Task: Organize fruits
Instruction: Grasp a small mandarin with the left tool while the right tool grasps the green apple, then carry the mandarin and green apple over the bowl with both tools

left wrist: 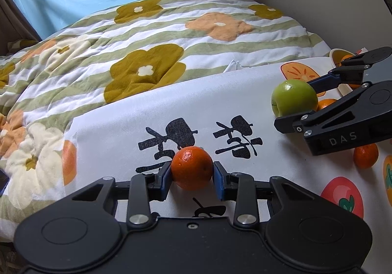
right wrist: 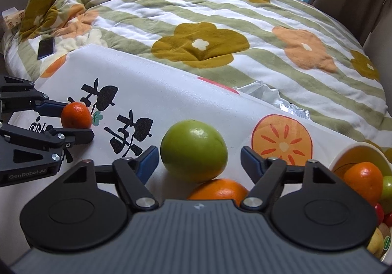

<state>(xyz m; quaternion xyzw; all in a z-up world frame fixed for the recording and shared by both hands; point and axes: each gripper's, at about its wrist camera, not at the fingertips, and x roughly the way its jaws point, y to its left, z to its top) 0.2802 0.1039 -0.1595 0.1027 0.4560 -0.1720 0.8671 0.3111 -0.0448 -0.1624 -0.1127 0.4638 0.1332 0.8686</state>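
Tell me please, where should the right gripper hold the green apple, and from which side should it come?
Grip the green apple across its widest middle, with one pad on each rounded flank. Come from the near side, as the right gripper already straddles it with open jaws. The apple is round and smooth, and it leans against an orange, so a low, centred hold seems safest.

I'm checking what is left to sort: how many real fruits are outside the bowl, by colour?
Green: 1, the green apple.
Orange: 3, the held mandarin in the left gripper, the orange next to the green apple, and the loose mandarin.
Total: 4.
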